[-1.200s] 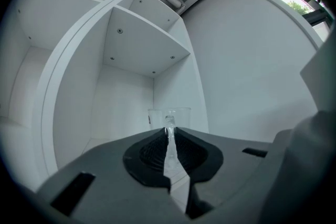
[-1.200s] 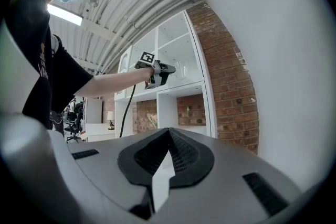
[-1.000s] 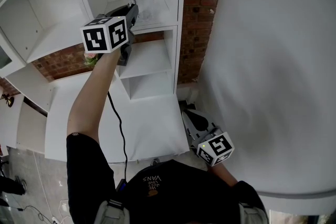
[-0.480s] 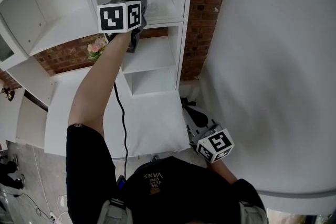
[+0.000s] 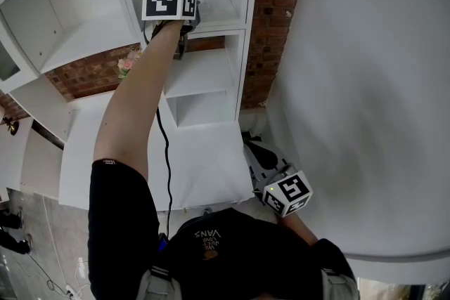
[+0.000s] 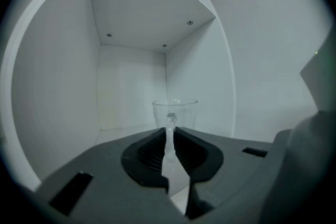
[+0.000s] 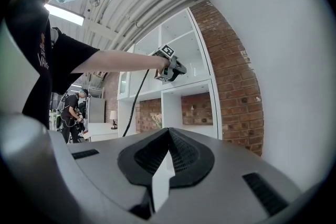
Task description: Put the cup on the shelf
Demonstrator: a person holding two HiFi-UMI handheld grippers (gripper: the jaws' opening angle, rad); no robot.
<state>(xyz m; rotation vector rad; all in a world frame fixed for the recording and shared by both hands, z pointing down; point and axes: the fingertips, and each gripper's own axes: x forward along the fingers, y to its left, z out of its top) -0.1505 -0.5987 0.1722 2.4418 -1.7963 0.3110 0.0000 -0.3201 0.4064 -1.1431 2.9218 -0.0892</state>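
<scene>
Nearest the person's body, the right gripper (image 7: 168, 130) hangs low beside a broad, smooth white wall (image 5: 365, 81), its jaws closed together with nothing between them. Below it lie a strip of grey floor (image 5: 42, 235) and the flat white top of a low cabinet (image 5: 204, 165). From there a white shelf unit (image 5: 236, 60) rises against a red brick wall (image 5: 271, 24), with a small bunch of flowers (image 5: 126, 65) showing at an open bay. The outstretched left arm (image 5: 133, 109) carries the left gripper (image 6: 170, 131) over the front edge of the unit's upper right compartment. Its jaws are drawn almost together and pinch the handle of the clear glass cup (image 6: 182, 113). The cup is upright inside that compartment, in front of its back right corner. Its base is hidden behind the jaws, so whether it rests on the white board (image 6: 121, 131) cannot be told. Far off in the room stand another person (image 7: 71, 113) and a table lamp (image 7: 113, 115).
</scene>
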